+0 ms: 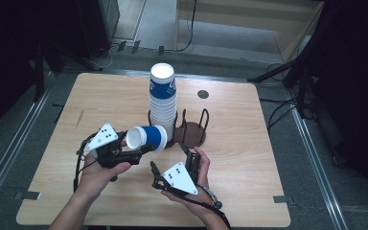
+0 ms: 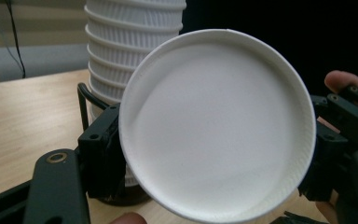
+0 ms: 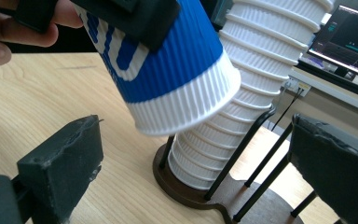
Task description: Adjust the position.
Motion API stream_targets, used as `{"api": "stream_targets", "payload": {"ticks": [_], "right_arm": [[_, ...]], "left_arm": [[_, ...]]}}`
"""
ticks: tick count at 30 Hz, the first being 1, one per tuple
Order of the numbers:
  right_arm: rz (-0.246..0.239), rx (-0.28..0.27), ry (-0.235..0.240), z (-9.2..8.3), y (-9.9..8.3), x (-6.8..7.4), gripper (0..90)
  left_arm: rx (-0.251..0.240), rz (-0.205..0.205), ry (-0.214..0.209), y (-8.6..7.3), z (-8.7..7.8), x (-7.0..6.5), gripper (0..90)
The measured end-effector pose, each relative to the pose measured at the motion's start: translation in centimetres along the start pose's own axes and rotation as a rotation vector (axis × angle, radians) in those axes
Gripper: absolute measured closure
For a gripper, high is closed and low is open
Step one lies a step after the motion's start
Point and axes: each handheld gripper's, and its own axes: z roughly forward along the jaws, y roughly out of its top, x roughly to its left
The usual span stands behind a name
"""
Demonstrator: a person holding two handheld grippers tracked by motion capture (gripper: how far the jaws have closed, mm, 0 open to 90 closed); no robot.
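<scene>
The left tool (image 1: 141, 149) holds a blue cup (image 1: 147, 137), its jaws pressed on the cup's sides. The cup lies on its side in the air, just left of the stack (image 1: 163, 103) of cups standing in the rack (image 1: 194, 133) on the counter (image 1: 239, 158). Its long axis runs level, its mouth toward the left hand (image 1: 98, 175) and its base toward the stack. The right tool (image 3: 193, 154) hangs wide and holds nothing, below and in front of the cup. The left hand is nearer, so any placing on the stack likely calls for tipping the cup upright first.
</scene>
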Motion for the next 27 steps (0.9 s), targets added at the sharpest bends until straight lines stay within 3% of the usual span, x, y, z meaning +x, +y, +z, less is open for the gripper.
{"api": "stream_targets", "payload": {"ticks": [3, 5, 7, 10, 11, 12, 13, 20, 22, 27], "right_arm": [[0.024, 0.007, -0.003, -0.2, -0.1, -0.2, 3.4], [0.073, 0.019, -0.005, -0.7, -0.3, -0.5, 3.4], [0.084, 0.022, -0.008, -0.9, -0.3, -0.6, 3.4], [0.144, 0.026, -0.018, -1.9, -0.2, -0.9, 3.5], [0.144, 0.026, -0.018, -1.9, -0.2, -0.9, 3.5], [0.218, 0.027, -0.010, -2.4, 0.0, -1.2, 6.1], [0.249, 0.028, -0.012, -2.7, 0.1, -1.4, 7.1], [0.329, 0.015, -0.050, -3.9, 0.6, -1.6, 12.8], [0.383, -0.004, -0.033, -4.1, 1.0, -1.9, 12.8], [0.434, 0.018, -0.013, -3.7, 1.0, -2.2, 13.6]], "left_arm": [[-0.030, 0.003, 0.001, -0.2, -0.1, 0.1, 25.4], [-0.080, 0.006, 0.005, -0.7, -0.1, -0.1, 25.4], [-0.101, 0.009, 0.002, -0.9, -0.2, -0.1, 25.4], [-0.161, 0.016, -0.006, -1.6, -0.2, -0.7, 25.4], [-0.161, 0.016, -0.006, -1.6, -0.2, -0.7, 25.4], [-0.176, 0.024, -0.011, -2.0, -0.1, -0.9, 25.5], [-0.183, 0.031, -0.012, -2.1, -0.1, -1.1, 25.5], [-0.219, 0.073, -0.013, -2.8, 0.2, -1.8, 25.6], [-0.226, 0.072, -0.015, -3.1, 0.3, -1.7, 25.6], [-0.251, 0.073, -0.011, -3.3, 0.6, -1.4, 25.7]]}}
